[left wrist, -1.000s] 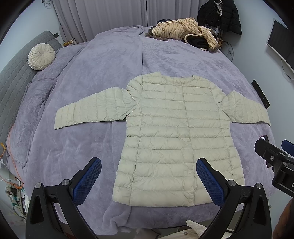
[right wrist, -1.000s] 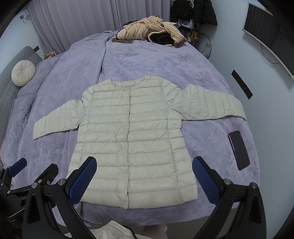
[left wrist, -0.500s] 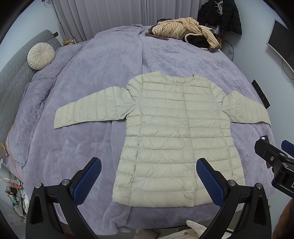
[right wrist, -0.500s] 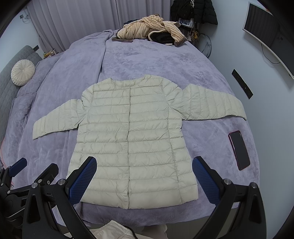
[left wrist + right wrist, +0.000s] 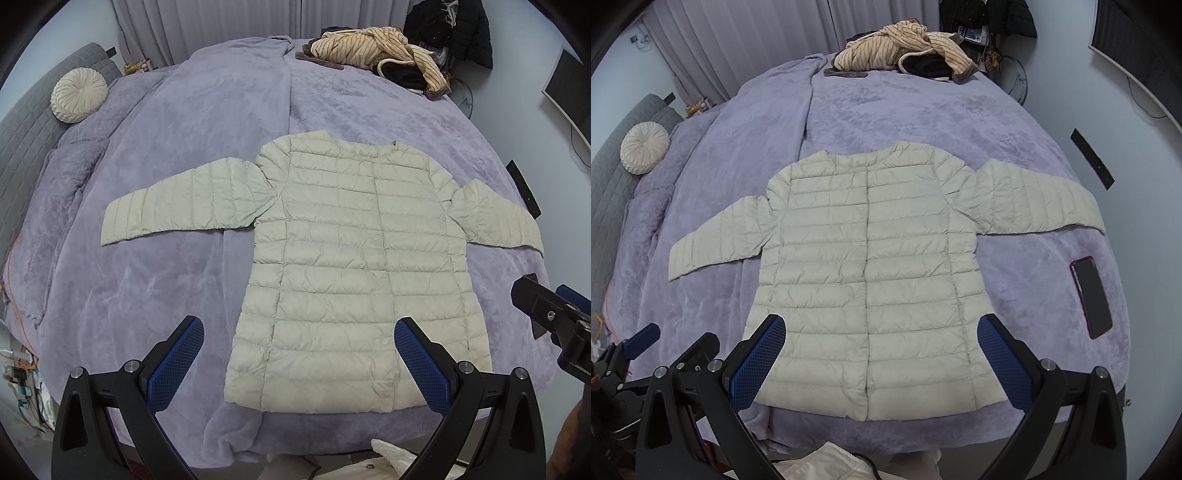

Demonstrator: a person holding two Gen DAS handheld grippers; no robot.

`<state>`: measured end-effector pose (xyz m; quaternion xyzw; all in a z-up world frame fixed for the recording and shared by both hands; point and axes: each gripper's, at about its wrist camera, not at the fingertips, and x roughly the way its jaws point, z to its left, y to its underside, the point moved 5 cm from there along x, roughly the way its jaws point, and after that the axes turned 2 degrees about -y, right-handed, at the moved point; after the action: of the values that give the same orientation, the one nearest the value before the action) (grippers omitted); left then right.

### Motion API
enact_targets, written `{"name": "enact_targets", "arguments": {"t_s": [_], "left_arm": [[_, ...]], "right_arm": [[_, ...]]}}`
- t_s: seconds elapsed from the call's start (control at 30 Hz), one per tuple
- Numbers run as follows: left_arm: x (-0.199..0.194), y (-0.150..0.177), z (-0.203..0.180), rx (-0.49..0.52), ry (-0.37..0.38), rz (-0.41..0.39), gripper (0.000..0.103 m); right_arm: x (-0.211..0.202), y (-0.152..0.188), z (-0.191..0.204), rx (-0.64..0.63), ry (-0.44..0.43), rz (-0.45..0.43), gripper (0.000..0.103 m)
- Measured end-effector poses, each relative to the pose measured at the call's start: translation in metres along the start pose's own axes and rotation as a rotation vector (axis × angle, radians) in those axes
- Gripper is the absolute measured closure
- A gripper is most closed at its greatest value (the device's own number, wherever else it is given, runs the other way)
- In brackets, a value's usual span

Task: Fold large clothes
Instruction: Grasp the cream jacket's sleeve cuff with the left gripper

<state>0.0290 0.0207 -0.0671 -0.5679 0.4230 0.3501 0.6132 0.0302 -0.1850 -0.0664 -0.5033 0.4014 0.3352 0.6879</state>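
Note:
A pale cream quilted puffer jacket (image 5: 354,266) lies flat and face up on the purple bed cover, both sleeves spread out to the sides; it also shows in the right wrist view (image 5: 871,280). My left gripper (image 5: 299,332) is open and empty, held above the jacket's lower left hem. My right gripper (image 5: 881,330) is open and empty above the jacket's lower hem. The right gripper's body shows at the right edge of the left wrist view (image 5: 554,314); the left gripper's body shows at the lower left of the right wrist view (image 5: 646,354).
A phone (image 5: 1091,295) lies on the purple bed cover (image 5: 177,155) right of the jacket. A heap of striped and dark clothes (image 5: 376,55) sits at the far edge. A round cream cushion (image 5: 79,96) rests by the grey headboard. White fabric (image 5: 827,461) lies below the near edge.
Both grippers have shifted very slightly over the bed; the jacket sits a little higher in the views. Both stay open and nothing was touched.

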Motion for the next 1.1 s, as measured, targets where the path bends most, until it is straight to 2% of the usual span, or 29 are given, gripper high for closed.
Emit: {"name": "enact_targets", "arguments": {"t_s": [0.17, 0.23, 0.4, 0.6, 0.73, 0.8, 0.87, 0.9, 0.97, 1.0, 1.1], "left_arm": [[0.019, -0.004, 0.037, -0.086, 0.059, 0.036, 0.0], [0.03, -0.009, 0.056, -0.125, 0.06, 0.044, 0.0], [0.069, -0.017, 0.114, -0.192, 0.004, 0.07, 0.0], [0.135, -0.029, 0.192, -0.334, 0.043, 0.097, 0.0], [0.181, -0.045, 0.238, -0.426, 0.074, 0.062, 0.0], [0.204, -0.054, 0.259, -0.482, 0.094, 0.042, 0.0], [0.226, -0.062, 0.276, -0.54, 0.125, 0.03, 0.0], [0.237, -0.066, 0.284, -0.573, 0.147, 0.023, 0.0], [0.258, -0.073, 0.298, -0.638, 0.189, 0.018, 0.0], [0.268, -0.077, 0.303, -0.661, 0.212, 0.011, 0.0], [0.293, -0.081, 0.312, -0.696, 0.237, 0.008, 0.0]], "right_arm": [[0.034, 0.005, 0.021, -0.003, -0.087, 0.105, 0.0], [0.049, 0.01, 0.033, -0.012, -0.081, 0.141, 0.0], [0.087, 0.012, 0.067, -0.083, -0.02, 0.225, 0.0], [0.144, 0.0, 0.106, -0.157, 0.013, 0.261, 0.0], [0.187, -0.02, 0.138, -0.201, -0.004, 0.228, 0.002], [0.207, -0.032, 0.156, -0.221, -0.023, 0.193, 0.011], [0.229, -0.043, 0.171, -0.231, -0.037, 0.181, 0.036], [0.24, -0.047, 0.177, -0.23, -0.052, 0.182, 0.04], [0.263, -0.053, 0.187, -0.218, -0.075, 0.19, 0.063], [0.273, -0.055, 0.191, -0.214, -0.081, 0.196, 0.068], [0.304, -0.054, 0.198, -0.209, -0.094, 0.204, 0.069]]}}
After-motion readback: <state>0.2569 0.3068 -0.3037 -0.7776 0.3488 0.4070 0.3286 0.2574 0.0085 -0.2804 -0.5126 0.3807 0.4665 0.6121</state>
